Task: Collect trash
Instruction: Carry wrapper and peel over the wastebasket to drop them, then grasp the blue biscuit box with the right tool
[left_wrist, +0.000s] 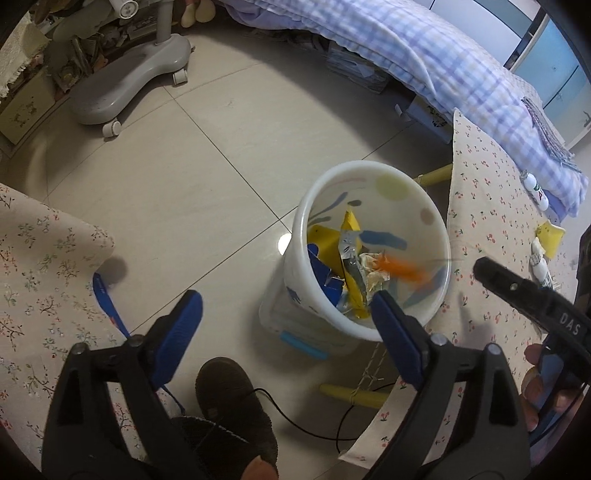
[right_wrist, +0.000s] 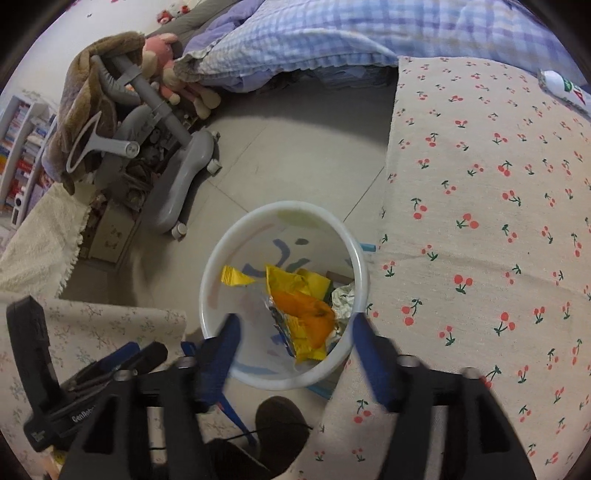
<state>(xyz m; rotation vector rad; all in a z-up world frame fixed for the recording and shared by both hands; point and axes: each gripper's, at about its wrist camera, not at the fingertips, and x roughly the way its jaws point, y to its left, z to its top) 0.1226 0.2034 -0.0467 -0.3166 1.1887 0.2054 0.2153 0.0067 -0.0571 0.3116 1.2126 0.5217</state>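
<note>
The left claw (left_wrist: 286, 325) is released: its two ribbed blue pads (left_wrist: 184, 314) stand wide apart with nothing between them, set on black plastic arms. The right claw (right_wrist: 295, 345) is likewise spread and empty, its two blue pads blurred, hanging just over the near rim of the bin (right_wrist: 214, 266).

One bin (left_wrist: 369, 177) stands on the floor between the two cloth-covered surfaces. It is round, of white translucent plastic, with a smooth rolled rim and coloured blots and strokes showing through its wall. Inside lies the trash: an orange piece (right_wrist: 314, 317), blurred in the left wrist view (left_wrist: 402, 267); several yellow wrappers (right_wrist: 291, 282) with crinkled foil linings; a crumpled silvery foil ball (right_wrist: 343, 299); and blue packaging (left_wrist: 325, 273) against the left wall. The exact count of wrappers cannot be told, as they overlap.

To the right is a counter (right_wrist: 480, 184) draped in beige cloth printed with small red cherries. On it, in the left wrist view, lie one more yellow wrapper (left_wrist: 552, 236), one small tube-like item (left_wrist: 541, 267) just beside it, and one white bottle (left_wrist: 533, 186) near the far edge. To the left is a second surface under beige cloth with a faint floral sprig print (left_wrist: 40, 266).

The floor (left_wrist: 184, 166) is of large glossy beige tiles. One dark fuzzy slipper (left_wrist: 229, 398) sits below the bin. Farther off are one grey chair base (left_wrist: 122, 88) on castors and a bed with a blue-and-lilac checked quilt (left_wrist: 443, 66).
</note>
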